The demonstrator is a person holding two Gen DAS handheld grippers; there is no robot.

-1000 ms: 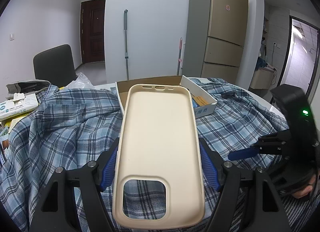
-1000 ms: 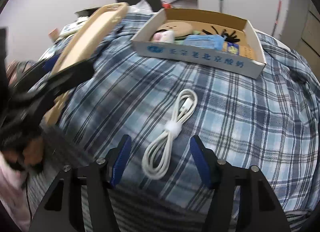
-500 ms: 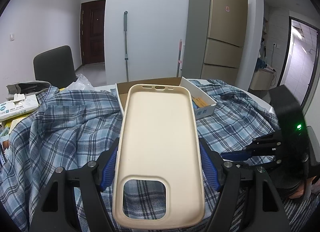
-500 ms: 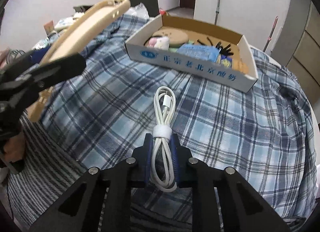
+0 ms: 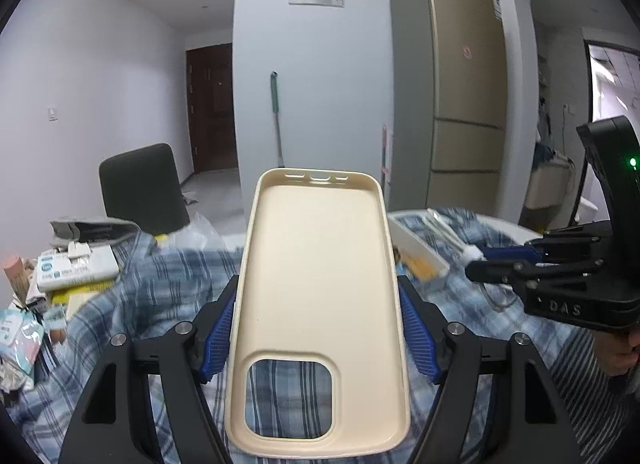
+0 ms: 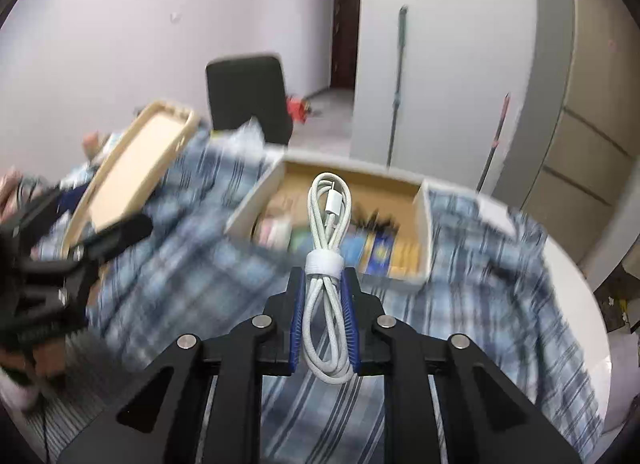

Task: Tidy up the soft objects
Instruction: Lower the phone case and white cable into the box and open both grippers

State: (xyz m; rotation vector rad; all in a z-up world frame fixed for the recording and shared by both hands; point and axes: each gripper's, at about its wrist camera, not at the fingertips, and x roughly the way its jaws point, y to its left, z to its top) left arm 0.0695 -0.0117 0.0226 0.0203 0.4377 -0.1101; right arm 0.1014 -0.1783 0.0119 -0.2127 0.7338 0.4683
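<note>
Right gripper (image 6: 323, 306) clamped on coiled white cable (image 6: 327, 264), above plaid cloth (image 6: 480, 304), aimed at cardboard box (image 6: 424, 236), likely drop-off; left gripper (image 5: 318, 338) grips beige phone case (image 5: 318, 304) by its edges, probably next.

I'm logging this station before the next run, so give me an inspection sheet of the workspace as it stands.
Surface: plaid cloth covers the table.
Job's things: beige phone case held in the air; bundled white cable held in the air; open cardboard box on the cloth, holding small items, blurred.
Clutter: packets and papers at the table's left edge.
Grippers: left gripper shut on the phone case's sides; right gripper shut on the white cable below its strap.
Cables: only the held white cable.
Surroundings: dark chair, fridge, mop against the wall, dark door.
</note>
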